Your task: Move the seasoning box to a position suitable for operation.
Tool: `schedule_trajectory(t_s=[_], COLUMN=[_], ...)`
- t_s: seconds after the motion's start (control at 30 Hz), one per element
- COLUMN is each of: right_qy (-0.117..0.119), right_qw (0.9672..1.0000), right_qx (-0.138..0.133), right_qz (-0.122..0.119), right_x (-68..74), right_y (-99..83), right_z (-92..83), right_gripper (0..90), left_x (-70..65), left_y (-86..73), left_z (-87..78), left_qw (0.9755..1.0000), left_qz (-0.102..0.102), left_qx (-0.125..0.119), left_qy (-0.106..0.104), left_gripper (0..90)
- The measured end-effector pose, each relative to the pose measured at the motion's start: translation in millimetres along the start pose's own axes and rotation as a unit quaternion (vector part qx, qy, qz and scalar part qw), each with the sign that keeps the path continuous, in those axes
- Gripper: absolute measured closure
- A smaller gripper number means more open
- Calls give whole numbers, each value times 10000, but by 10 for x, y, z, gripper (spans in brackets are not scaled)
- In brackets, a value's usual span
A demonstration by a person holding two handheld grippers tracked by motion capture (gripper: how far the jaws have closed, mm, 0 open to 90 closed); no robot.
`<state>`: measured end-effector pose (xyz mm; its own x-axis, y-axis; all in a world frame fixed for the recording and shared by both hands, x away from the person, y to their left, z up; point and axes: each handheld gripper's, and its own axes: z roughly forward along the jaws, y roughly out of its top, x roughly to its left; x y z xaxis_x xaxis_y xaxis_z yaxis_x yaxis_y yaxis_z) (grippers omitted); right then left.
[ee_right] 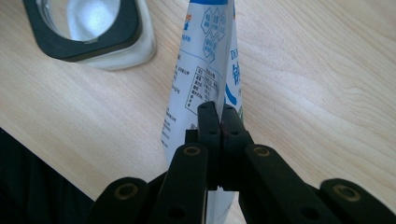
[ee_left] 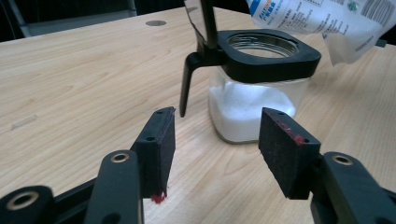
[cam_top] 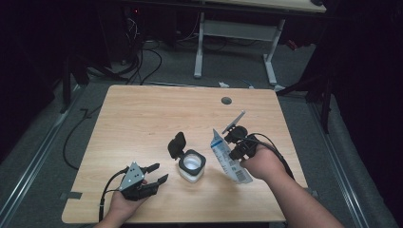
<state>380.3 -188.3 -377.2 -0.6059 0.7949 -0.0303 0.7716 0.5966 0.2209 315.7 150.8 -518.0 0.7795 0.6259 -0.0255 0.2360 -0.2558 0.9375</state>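
At bench ctr | jar (cam_top: 192, 165) lies 9 o'clock of my R hand-held gripper (cam_top: 231, 140), pinching pouch (cam_top: 229, 158) | L hand-held gripper (cam_top: 157, 174) spread, empty

place: lab or workshop | evidence: bare wooden surface (cam_top: 142, 118) on grey carpet | 12 o'clock: white-legged desk frame (cam_top: 235, 42) | 11 o'clock: tangled black cables (cam_top: 138, 59) | surroundings: dark

The white and blue pouch (ee_right: 205, 70) carries a barcode, a printed table and Chinese characters, all too small to read.
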Motion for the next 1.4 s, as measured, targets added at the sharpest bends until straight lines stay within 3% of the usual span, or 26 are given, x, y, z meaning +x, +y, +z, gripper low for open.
schedule_trajectory(t_s=[0.2, 0.33, 0.57, 0.87, 1.23, 1.4], right_qy=[42, 27, -60, -87, -120, -207], right_qw=[9998, 9996, 9985, 9968, 9962, 9954], right_qx=[-62, -58, -123, -67, -71, -328], right_qz=[163, 285, 521, 795, 856, 874], right_x=[-120, -248, -511, -720, -770, -757], right_y=[-62, -112, -179, -254, -233, -231], right_z=[70, 111, 122, 194, 205, 178], right_gripper=[897, 896, 896, 896, 895, 895], left_x=[156, 229, 250, 286, 288, 296], left_y=[-6, -12, -24, -30, -55, -56], left_z=[-47, -72, -65, -90, -86, -89], left_qw=[9997, 9994, 9993, 9988, 9982, 9981], left_qz=[-150, -305, -321, -455, -566, -577], left_qx=[5, -2, 32, 6, 19, 9], left_qy=[181, 190, 183, 199, 184, 199], left_gripper=[465, 465, 465, 465, 465, 465])
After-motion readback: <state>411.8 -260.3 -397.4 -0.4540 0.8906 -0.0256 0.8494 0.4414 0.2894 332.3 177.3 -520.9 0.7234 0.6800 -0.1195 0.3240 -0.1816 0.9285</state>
